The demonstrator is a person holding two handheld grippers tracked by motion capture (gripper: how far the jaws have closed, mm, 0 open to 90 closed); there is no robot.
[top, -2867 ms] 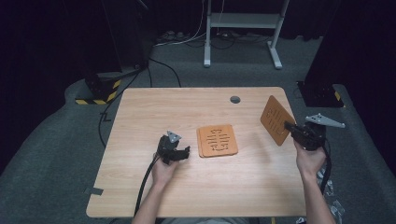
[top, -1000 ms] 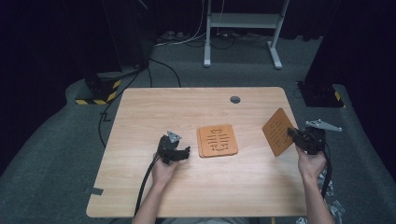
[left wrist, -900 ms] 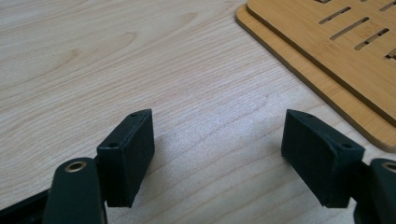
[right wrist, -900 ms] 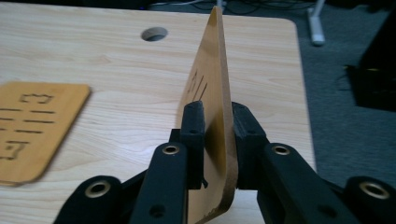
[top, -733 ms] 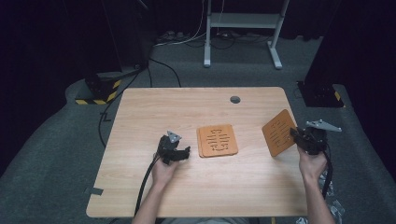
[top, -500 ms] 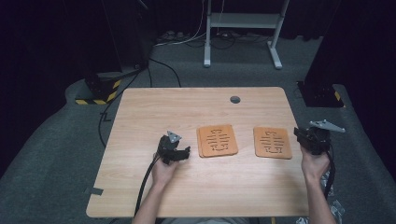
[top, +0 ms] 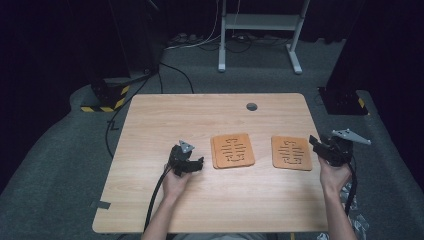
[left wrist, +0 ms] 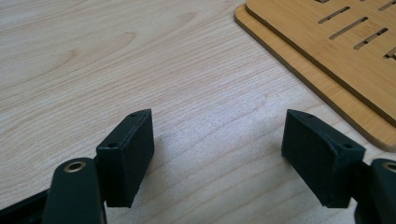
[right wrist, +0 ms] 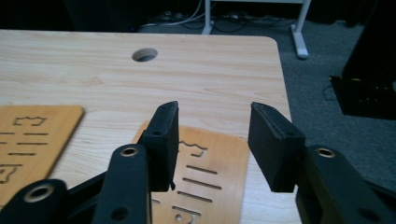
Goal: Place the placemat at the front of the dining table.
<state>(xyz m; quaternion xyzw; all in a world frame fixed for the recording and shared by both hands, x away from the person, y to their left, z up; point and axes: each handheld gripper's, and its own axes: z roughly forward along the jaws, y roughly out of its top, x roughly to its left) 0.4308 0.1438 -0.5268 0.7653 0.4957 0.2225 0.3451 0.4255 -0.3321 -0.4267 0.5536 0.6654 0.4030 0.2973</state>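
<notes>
At centre right, the right gripper (top: 320, 148), jaws just opened and empty, sits beside the flat slotted bamboo mat (top: 291, 152) on the worktop (top: 165, 115); the left gripper (top: 194, 162) gapes empty.

Both coasters, the left coaster (top: 232, 150) and the right coaster (top: 291, 153), are orange-brown wood pierced with a pattern of short dark slots. The table (top: 165, 115) is pale wood with fine grain. The left gripper (top: 197, 163) and right gripper (top: 316, 145) are black.

One fixed camera overlooks the table (top: 150, 200) from above; two jaw-mounted cameras skim it closely, sharing its wood.
</notes>
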